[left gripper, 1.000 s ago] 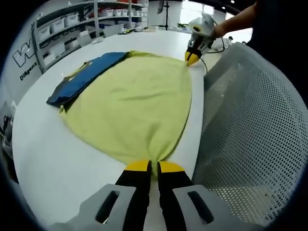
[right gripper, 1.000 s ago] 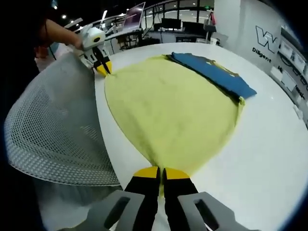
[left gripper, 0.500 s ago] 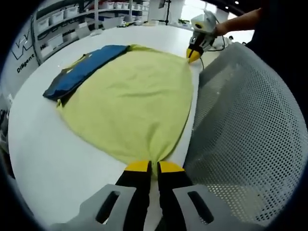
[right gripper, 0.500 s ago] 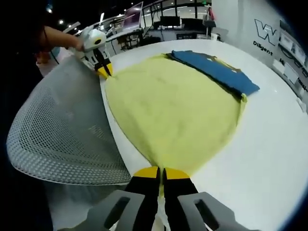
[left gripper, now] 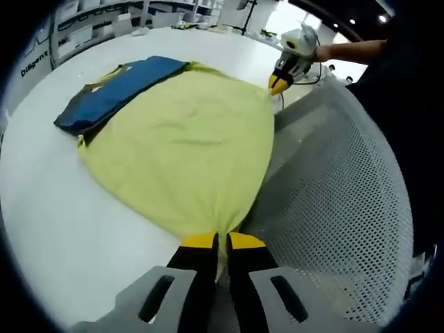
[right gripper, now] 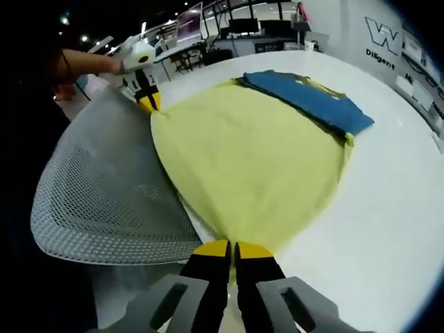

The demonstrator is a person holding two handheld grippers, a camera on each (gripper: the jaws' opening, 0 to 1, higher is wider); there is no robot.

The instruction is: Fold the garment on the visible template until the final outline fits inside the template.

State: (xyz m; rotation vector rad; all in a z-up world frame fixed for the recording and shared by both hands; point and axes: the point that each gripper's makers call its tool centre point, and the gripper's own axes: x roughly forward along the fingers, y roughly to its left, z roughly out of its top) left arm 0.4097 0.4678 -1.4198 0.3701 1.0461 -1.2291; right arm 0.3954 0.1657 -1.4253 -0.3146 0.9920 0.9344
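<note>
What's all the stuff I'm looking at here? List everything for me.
Garment: one, yellow-green, spread flat on the table, two near corners pinched.
Folded cloth: one, blue, on the garment's far edge.
Table: one, white, round.
Mesh chair back: one, grey, at the table's near edge.
Shelves with bins: background, beyond the table.
Left gripper: black and yellow, shut on a garment corner.
Right gripper: the same, on the other corner.
Person's forearm: holding the right gripper.

I work in a lab or workshop: shelves (left gripper: 104,17) of bins line one wall, desks with monitors (right gripper: 239,31) stand behind my white table (right gripper: 388,180).
</note>
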